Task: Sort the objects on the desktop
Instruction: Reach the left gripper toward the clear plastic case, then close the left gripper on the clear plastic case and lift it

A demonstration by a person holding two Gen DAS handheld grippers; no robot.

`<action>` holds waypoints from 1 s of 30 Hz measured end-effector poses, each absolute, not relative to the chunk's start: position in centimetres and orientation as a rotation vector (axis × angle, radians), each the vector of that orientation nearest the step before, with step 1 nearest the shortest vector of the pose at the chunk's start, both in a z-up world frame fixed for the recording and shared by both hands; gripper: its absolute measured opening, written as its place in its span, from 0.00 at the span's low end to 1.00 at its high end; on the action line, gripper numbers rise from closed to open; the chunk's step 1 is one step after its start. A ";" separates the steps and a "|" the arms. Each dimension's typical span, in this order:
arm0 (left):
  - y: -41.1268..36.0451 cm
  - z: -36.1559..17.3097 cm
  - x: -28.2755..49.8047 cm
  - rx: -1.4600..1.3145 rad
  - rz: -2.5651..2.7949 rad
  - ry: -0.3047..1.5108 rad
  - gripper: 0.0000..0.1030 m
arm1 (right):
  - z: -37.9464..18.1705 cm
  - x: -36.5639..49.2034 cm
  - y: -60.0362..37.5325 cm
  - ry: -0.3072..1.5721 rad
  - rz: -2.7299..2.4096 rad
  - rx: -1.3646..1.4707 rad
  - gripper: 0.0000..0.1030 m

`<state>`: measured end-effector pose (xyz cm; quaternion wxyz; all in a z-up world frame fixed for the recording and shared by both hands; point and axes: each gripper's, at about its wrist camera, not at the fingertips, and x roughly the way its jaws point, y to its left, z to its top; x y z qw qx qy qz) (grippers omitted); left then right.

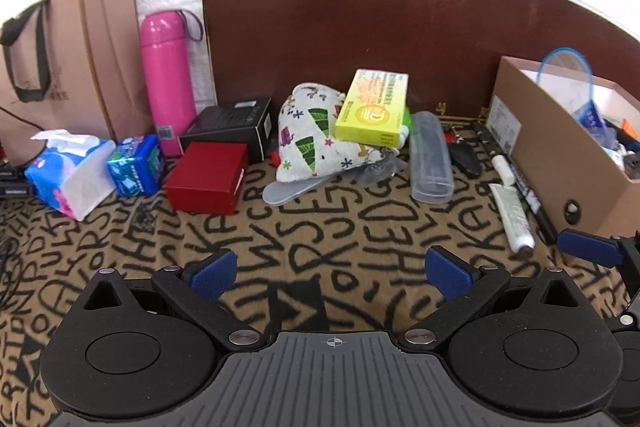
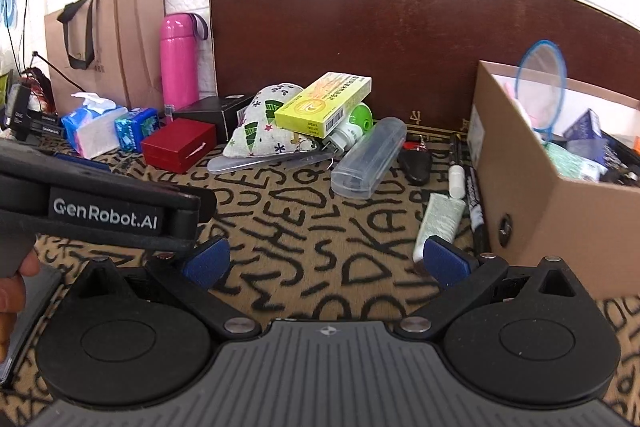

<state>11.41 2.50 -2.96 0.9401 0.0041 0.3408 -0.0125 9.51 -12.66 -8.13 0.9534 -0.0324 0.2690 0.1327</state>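
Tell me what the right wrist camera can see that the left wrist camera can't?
Only the right wrist view shows the green-capped bottle tucked under the yellow box, and the left gripper's body with its GenRobot.AI label.

Only the left wrist view shows the left gripper with its fingers spread wide.

Both show the pink flask, red box, clear case and cardboard box.
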 end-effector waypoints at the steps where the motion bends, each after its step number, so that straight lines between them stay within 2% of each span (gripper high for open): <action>1: 2.6 -3.0 12.1 -0.002 -0.024 0.703 1.00 | -8.3 10.1 -12.6 0.547 0.269 -0.067 0.99; 5: 2.6 -3.2 14.9 -0.043 -0.055 0.718 1.00 | -8.7 13.0 -12.4 0.553 0.273 -0.058 0.93; 7: 2.3 -3.3 16.3 -0.061 -0.093 0.730 0.96 | -8.9 14.3 -12.2 0.551 0.270 -0.069 0.91; 16: -0.1 -4.8 22.8 -0.139 -0.277 0.806 0.78 | -9.9 19.5 -12.5 0.546 0.214 -0.105 0.77; 20: -1.6 -6.4 25.2 -0.111 -0.337 0.859 0.63 | -10.4 20.9 -12.7 0.545 0.214 -0.099 0.73; 24: -2.3 -7.4 26.9 -0.160 -0.366 0.891 0.61 | -10.7 21.9 -12.5 0.536 0.223 -0.092 0.72; 26: -2.7 -7.6 27.2 -0.157 -0.374 0.891 0.57 | -10.9 22.4 -12.6 0.537 0.221 -0.084 0.67; 27: -2.8 -7.8 27.4 -0.163 -0.376 0.896 0.47 | -11.0 22.6 -12.7 0.542 0.232 -0.072 0.63; 28: -2.8 -8.0 27.6 -0.174 -0.385 0.907 0.46 | -11.0 22.8 -12.7 0.551 0.246 -0.064 0.55; 30: -2.7 -8.3 27.5 -0.187 -0.390 0.914 0.45 | -11.2 22.8 -12.6 0.555 0.246 -0.069 0.53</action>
